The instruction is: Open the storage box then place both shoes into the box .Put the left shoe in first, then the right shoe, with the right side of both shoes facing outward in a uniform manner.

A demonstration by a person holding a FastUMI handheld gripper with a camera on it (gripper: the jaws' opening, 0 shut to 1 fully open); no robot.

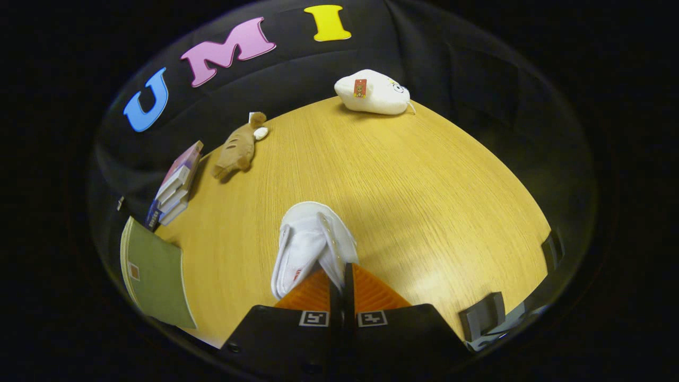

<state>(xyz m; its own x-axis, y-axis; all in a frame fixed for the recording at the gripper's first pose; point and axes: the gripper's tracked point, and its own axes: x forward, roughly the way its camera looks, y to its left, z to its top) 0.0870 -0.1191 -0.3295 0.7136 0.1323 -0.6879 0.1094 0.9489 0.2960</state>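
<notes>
A white slip-on shoe (313,246) hangs from the tongs (342,284), whose two fingers are pressed together on a thin edge of its upper or collar, the toe pointing away over the wooden surface (424,201). The shoe looks light and soft-walled, so a pinch on the collar should carry it, though the fabric may fold and let the shoe swing or twist; a hold nearer the stiffer heel would likely steady it for setting it down with its right side outward. At the surface's far edge sits a white plush toy (374,93), with a brown plush animal (238,148) toward the far left corner. A stack of books (175,185) and a green booklet (154,273) line the left edge.
</notes>
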